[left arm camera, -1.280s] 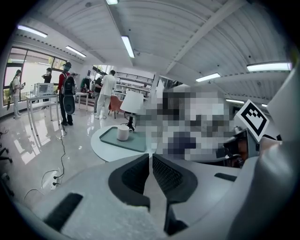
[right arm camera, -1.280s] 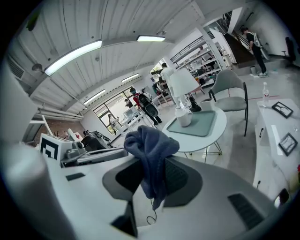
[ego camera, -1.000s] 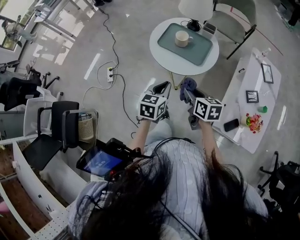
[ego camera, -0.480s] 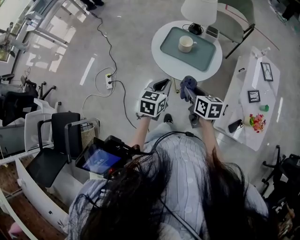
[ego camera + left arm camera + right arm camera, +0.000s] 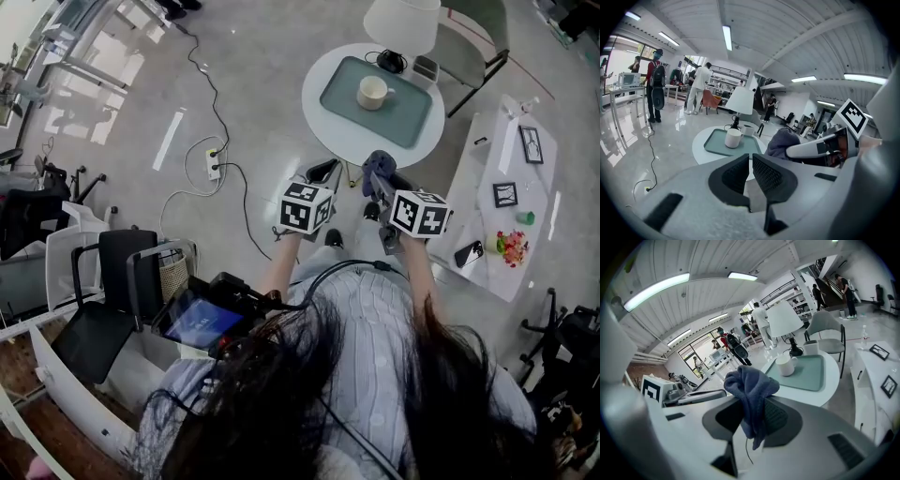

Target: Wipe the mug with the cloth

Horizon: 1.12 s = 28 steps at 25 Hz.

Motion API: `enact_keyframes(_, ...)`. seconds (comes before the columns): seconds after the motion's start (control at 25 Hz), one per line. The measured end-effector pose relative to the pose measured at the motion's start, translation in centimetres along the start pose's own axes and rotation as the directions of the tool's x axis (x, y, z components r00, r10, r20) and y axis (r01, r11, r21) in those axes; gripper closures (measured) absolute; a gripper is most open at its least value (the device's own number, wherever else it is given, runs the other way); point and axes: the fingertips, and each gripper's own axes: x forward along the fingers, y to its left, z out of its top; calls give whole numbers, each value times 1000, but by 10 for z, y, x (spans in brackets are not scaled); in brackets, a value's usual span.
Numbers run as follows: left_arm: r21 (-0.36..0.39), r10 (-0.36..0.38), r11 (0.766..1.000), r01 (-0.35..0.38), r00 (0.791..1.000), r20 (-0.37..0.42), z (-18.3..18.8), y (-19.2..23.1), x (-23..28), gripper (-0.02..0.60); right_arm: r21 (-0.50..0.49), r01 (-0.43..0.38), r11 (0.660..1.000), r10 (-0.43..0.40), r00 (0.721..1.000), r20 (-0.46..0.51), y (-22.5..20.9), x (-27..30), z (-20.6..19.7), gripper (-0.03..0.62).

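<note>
A cream mug [image 5: 373, 91] [image 5: 733, 138] [image 5: 786, 365] stands on a grey-green tray [image 5: 412, 111] [image 5: 811, 373] on a round white table [image 5: 323, 122]. My right gripper [image 5: 375, 175] [image 5: 751, 416] is shut on a blue-grey cloth [image 5: 750, 390] [image 5: 376, 166] [image 5: 783, 141], which bunches above the jaws and hangs down between them. My left gripper [image 5: 324, 172] [image 5: 751, 174] is held beside it with its jaws nearly together and nothing between them. Both grippers are short of the table, over the floor.
A white lamp [image 5: 401, 21] [image 5: 783, 319], a small box and a chair [image 5: 480, 47] stand at the table's far side. A long white table [image 5: 511, 197] with frames and small items is on the right. A cable and power strip [image 5: 213, 166] lie on the floor at left.
The view has shifted slightly as the person steps toward the round table. Both grippers keep their hold and spacing.
</note>
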Motion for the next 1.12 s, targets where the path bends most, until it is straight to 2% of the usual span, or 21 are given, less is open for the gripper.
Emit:
enact_keyframes(0.36, -24, 31, 999, -31, 999, -4, 11, 15, 11, 548, 2, -7, 1000, 7, 1000, -28, -12, 15, 12, 477)
enact_keyframes(0.64, -42, 60, 997, -61, 998, -18, 33, 34, 62, 547, 12, -27, 1000, 28, 998, -53, -53, 51, 49, 477)
enact_keyframes(1.12, -44, 84, 995, -89, 992, -95, 48, 49, 120, 546, 37, -49, 998, 53, 992, -117, -97, 94, 79, 477)
